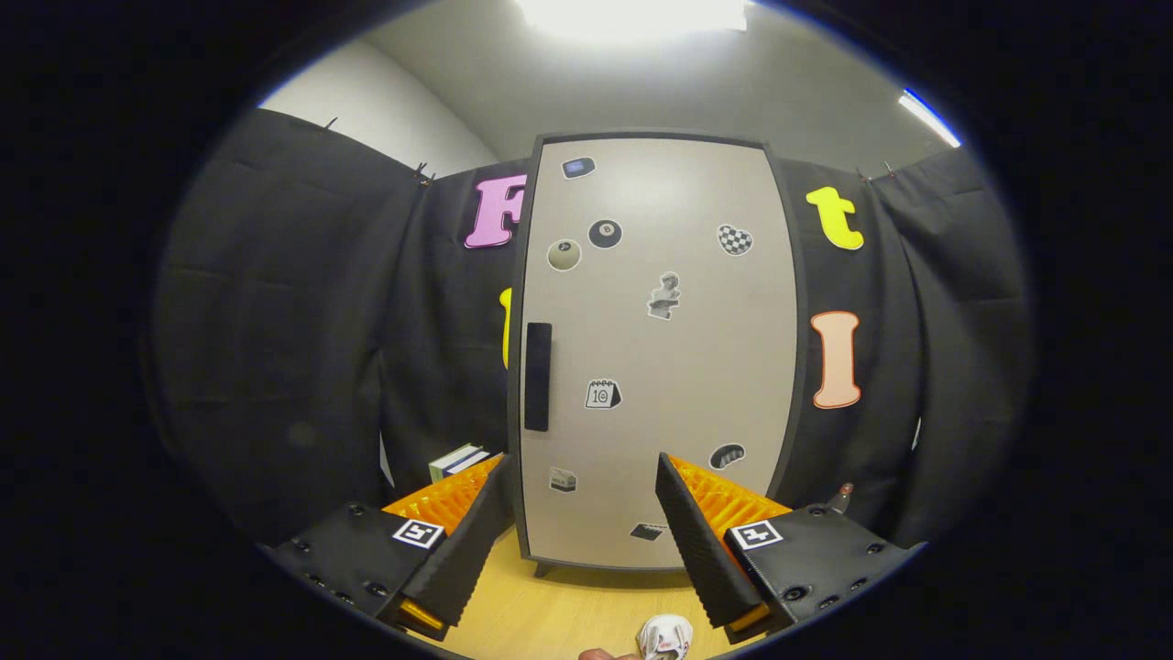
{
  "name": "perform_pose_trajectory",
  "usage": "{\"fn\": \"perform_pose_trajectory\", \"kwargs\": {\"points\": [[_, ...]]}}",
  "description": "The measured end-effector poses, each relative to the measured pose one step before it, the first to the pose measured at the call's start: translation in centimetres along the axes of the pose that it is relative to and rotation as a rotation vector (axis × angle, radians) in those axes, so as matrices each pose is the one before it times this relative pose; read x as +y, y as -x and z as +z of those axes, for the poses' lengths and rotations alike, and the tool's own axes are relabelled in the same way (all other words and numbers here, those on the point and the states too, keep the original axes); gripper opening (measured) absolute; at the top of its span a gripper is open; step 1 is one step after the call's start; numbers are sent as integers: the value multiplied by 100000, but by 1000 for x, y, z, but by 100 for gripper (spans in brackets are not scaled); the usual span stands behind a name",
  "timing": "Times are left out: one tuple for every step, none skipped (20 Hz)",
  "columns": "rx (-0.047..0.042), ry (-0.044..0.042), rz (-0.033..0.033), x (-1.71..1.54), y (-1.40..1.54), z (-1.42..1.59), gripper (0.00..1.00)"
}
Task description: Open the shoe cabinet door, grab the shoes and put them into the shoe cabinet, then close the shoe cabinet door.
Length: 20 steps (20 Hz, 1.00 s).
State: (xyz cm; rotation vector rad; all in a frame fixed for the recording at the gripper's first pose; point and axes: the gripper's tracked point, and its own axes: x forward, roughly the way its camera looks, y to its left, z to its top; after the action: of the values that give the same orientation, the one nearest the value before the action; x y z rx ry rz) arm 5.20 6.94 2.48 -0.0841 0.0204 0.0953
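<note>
Gripper (582, 513) fingers spread wide, holding nothing, aimed at the one shoe cabinet (655, 348) standing shut just ahead on the wooden floor (550, 614). Its door looks stiff and light; I'd pull by its single dark handle (538, 376). One soft white shoe (665, 637) lies below my fingers.

Shoe cabinet (655, 348) stands beyond the spread gripper (586, 500) fingers.
</note>
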Motion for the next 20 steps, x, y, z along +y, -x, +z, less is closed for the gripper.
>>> {"fn": "perform_pose_trajectory", "kwargs": {"points": [[-674, 741, -168, 167, -649, 563, 97], [-704, 630, -152, 201, -781, 604, 97], [-1211, 875, -5, 259, -950, 438, 97], [-1257, 759, -698, 75, -1016, 675, 97], [-714, 356, -912, 79, -975, 405, 97], [-426, -298, -366, 295, -1142, 437, 97], [-498, -95, -256, 150, -1148, 585, 97], [-823, 12, -707, -1, -1168, 699, 97], [-512, 596, -22, 109, -1195, 573, 97], [-336, 1250, -642, -3, -1244, 477, 97], [-254, 1844, -549, 19, -1202, 405, 97], [94, 1632, -275, 136, -1122, 169, 97], [630, 790, 101, 225, -925, -19, 97], [628, -1, 65, 254, -763, -66, 97], [484, -232, 59, 251, -764, -79, 97], [912, -276, 517, 411, -719, -344, 97], [919, -240, 403, 302, -613, -293, 97], [945, -233, 316, 322, -629, -441, 97], [1222, -40, 51, 352, -525, -449, 97], [1284, 83, -20, 356, -535, -509, 97]]}}
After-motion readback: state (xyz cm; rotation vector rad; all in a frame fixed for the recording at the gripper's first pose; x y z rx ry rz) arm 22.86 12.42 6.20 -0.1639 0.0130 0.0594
